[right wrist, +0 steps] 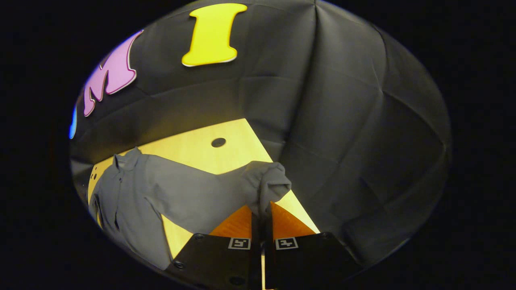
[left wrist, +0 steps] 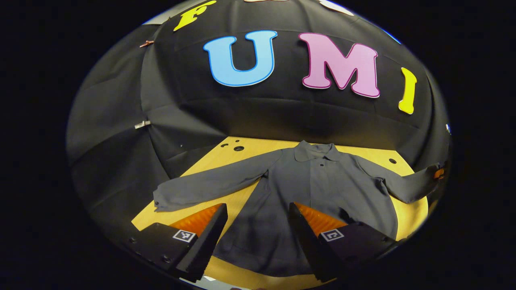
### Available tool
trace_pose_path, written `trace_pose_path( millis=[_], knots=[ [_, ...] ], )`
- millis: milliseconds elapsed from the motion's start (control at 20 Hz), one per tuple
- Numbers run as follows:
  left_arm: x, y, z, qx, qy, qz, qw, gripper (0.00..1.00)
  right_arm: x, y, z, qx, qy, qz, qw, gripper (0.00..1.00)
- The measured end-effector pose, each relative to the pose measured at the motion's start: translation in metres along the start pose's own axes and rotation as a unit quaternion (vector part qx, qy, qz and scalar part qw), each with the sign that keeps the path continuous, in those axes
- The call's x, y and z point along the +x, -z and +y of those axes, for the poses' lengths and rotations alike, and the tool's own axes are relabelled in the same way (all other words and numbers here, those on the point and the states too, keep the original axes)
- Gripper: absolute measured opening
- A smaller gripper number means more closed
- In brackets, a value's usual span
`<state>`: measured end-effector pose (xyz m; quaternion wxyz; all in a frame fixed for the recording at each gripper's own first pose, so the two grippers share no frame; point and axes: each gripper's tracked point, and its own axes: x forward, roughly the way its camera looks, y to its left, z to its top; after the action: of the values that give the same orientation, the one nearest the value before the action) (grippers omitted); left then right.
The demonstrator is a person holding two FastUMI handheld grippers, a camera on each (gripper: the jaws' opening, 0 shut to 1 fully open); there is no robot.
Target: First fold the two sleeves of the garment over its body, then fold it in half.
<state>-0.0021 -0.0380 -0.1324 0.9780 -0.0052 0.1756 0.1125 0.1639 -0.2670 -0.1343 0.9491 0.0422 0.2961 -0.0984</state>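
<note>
Right tongs [right wrist: 261,209] pinched the right sleeve cuff [right wrist: 269,181], lifted off the bench [right wrist: 193,147]; left tongs [left wrist: 258,225] spread above the garment [left wrist: 314,189], flat mid-bench. Best carried leftward, low and taut, laid smoothly across the body.

Black cloth wall [left wrist: 282,117], creased and clipped at seams, backs a light wooden table [right wrist: 193,149] with round holes.

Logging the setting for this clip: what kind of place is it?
Most likely a staged recording booth, not a home: black cloth walls close in a bare wooden table, where a grey shirt lies spread.
</note>
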Motion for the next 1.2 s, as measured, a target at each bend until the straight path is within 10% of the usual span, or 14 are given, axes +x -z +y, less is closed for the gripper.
trace_pose_path(
  millis=[850, 1200],
  knots=[
    [-0.021, 0.015, 0.088, -0.048, -0.037, 0.008, 0.998, 0.97, -0.037, -0.058, 0.264, -0.073, -0.155, -0.037, 0.985, 0.07],
    [-0.006, 0.019, 0.106, -0.072, -0.039, 0.011, 0.997, 0.98, -0.047, -0.023, 0.409, -0.099, -0.263, -0.006, 0.96, 0.07]
  ],
)
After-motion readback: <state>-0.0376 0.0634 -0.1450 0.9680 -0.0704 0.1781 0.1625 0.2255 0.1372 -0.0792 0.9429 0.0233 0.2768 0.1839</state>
